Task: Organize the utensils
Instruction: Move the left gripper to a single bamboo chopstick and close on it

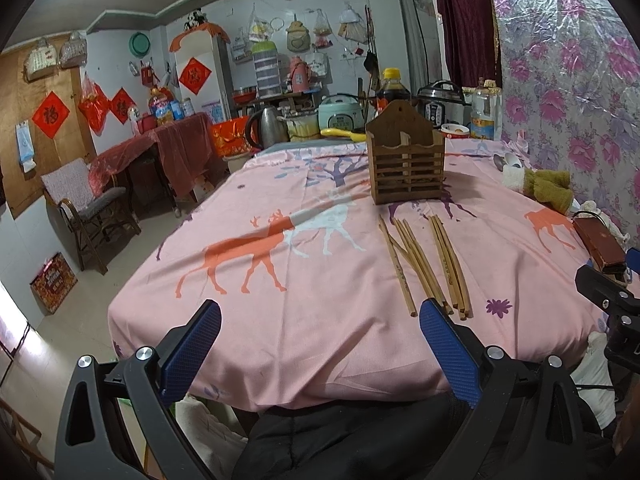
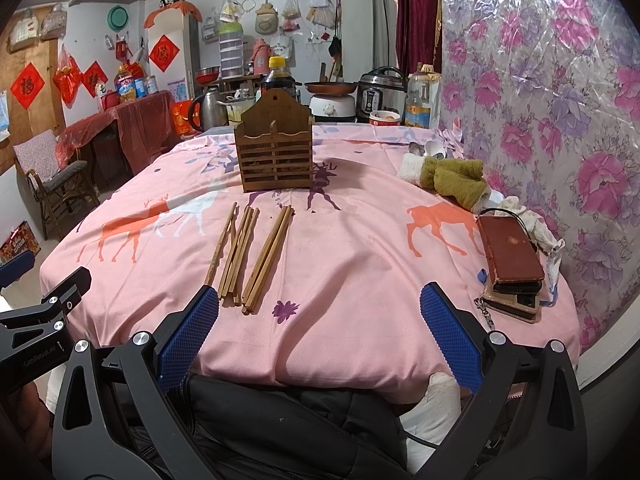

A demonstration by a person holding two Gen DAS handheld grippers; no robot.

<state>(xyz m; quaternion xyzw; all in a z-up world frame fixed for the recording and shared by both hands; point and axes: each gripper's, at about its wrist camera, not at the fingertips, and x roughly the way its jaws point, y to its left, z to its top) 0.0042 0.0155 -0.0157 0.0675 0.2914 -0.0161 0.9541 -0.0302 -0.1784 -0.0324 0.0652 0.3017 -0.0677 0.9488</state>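
Note:
Several wooden chopsticks (image 1: 424, 264) lie loose in a row on the pink deer-print tablecloth (image 1: 280, 300); they also show in the right wrist view (image 2: 252, 256). Behind them stands a slatted wooden utensil holder (image 1: 406, 158), also in the right wrist view (image 2: 274, 156). My left gripper (image 1: 320, 320) is open and empty over the table's near edge, its right fingertip by the chopstick ends. My right gripper (image 2: 320, 308) is open and empty, its left fingertip beside the chopstick ends. Spoons (image 2: 426, 148) lie by the wall.
A green and white cloth (image 2: 448, 178) lies at the right. A brown wallet stacked on phones (image 2: 512, 260) sits near the right edge. Cookers, a kettle (image 2: 206, 112) and bottles crowd the table's far end. A chair (image 1: 88, 208) stands on the left.

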